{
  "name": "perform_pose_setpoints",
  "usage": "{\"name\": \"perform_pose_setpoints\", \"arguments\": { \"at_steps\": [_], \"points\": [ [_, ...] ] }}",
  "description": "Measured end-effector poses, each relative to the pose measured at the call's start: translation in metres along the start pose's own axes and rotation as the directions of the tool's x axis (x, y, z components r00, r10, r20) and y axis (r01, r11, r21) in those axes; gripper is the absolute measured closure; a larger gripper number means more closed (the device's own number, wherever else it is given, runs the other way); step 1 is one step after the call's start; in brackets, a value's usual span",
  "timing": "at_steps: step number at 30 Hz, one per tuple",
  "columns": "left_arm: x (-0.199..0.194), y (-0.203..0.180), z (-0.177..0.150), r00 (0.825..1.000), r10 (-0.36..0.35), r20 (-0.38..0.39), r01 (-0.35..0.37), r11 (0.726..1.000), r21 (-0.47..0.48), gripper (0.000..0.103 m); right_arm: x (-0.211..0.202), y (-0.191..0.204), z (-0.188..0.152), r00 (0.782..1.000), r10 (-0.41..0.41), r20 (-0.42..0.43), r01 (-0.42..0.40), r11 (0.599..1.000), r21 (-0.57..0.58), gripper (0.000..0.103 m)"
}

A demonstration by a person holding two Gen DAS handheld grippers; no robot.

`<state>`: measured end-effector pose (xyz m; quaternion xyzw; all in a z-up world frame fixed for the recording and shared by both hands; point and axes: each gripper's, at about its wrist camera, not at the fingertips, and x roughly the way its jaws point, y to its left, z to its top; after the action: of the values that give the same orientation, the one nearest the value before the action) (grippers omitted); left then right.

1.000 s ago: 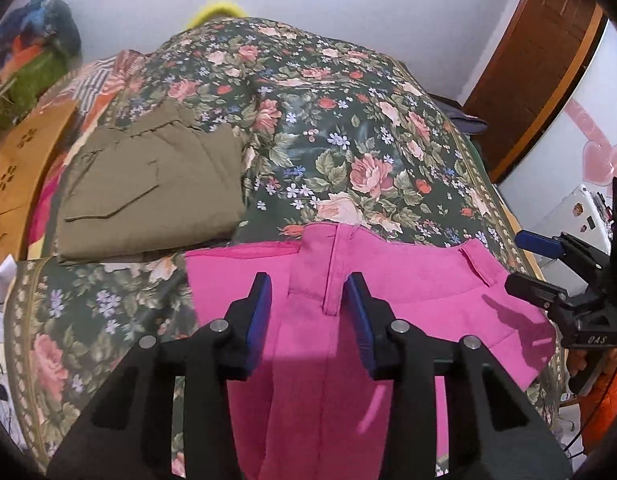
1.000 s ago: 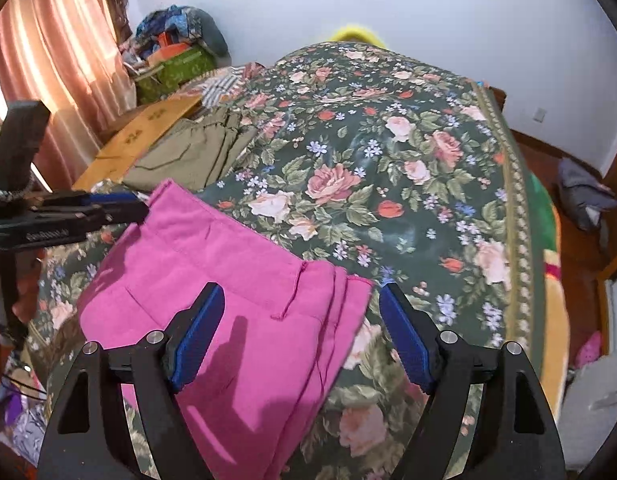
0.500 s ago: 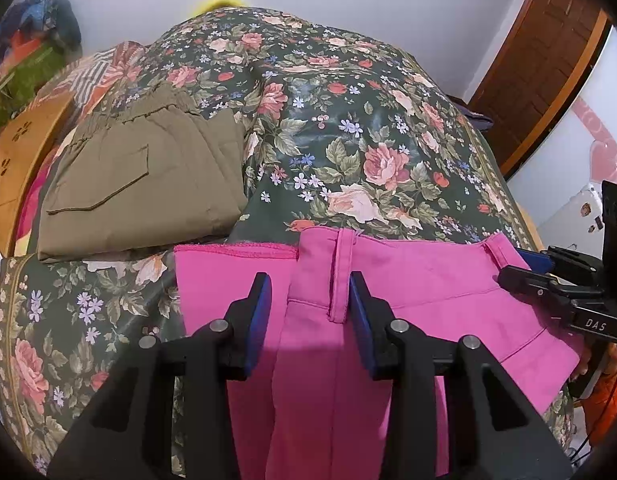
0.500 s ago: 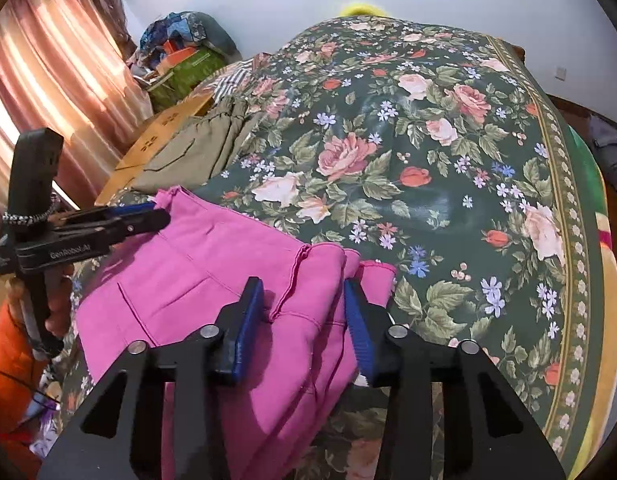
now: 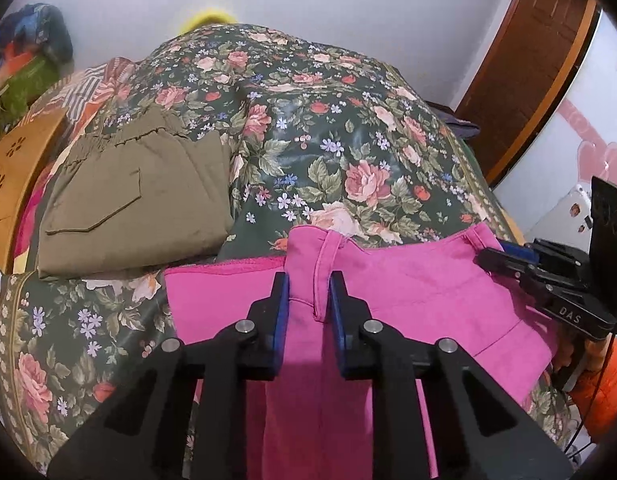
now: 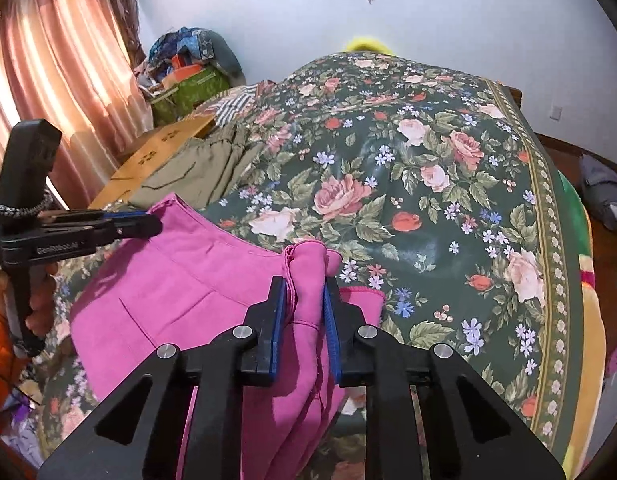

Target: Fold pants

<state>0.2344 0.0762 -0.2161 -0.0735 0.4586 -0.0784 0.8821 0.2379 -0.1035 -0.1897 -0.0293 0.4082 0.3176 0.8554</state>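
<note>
Floral bedspread (image 5: 348, 152) over bed, pink pants (image 5: 408, 280) at its near edge, left gripper (image 5: 307, 300) clamped on waistband corner, right gripper (image 6: 304, 300) clamped on bunched opposite corner, folded olive pants (image 5: 136, 204) beyond the left gripper, wooden door (image 5: 536, 56) at right.

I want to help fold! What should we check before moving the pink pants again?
1. Left gripper pinching the bright pink fabric pants at the waistband: ok.
2. Right gripper pinching a bunched corner of the pants: ok.
3. Both grips on the same edge, so it moves evenly: cannot tell.
4. Bare space on the dark green floral bedspread beyond the pants: ok.
5. Folded olive green pants lying apart from the pink ones: ok.
6. Pink legs hanging smooth over the bed edge: cannot tell, hidden below the grippers.
</note>
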Motion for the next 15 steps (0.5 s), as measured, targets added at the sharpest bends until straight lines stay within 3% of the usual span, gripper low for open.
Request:
{"name": "perform_pose_setpoints", "arguments": {
  "at_steps": [8, 11, 13, 15],
  "points": [
    [0.014, 0.013, -0.001, 0.999, -0.018, -0.03, 0.016, 0.998, -0.059, 0.082, 0.013, -0.002, 0.002, 0.998, -0.043, -0.038, 0.042, 0.999, -0.035, 0.087],
    [0.009, 0.009, 0.0, 0.999, 0.031, -0.025, -0.031, 0.999, -0.028, 0.071, 0.01, -0.001, 0.003, 0.997, -0.059, -0.041, 0.057, 0.998, -0.04, 0.086],
    [0.001, 0.007, 0.001, 0.997, 0.075, -0.012, -0.075, 0.997, -0.012, 0.061, 0.005, -0.003, 0.004, 0.997, -0.069, -0.044, 0.068, 0.997, -0.023, 0.079],
    [-0.008, 0.007, 0.001, 0.995, 0.099, 0.001, -0.099, 0.995, -0.002, 0.06, -0.006, -0.004, 0.006, 0.996, -0.077, -0.046, 0.077, 0.997, -0.011, 0.075]
  ]
}}
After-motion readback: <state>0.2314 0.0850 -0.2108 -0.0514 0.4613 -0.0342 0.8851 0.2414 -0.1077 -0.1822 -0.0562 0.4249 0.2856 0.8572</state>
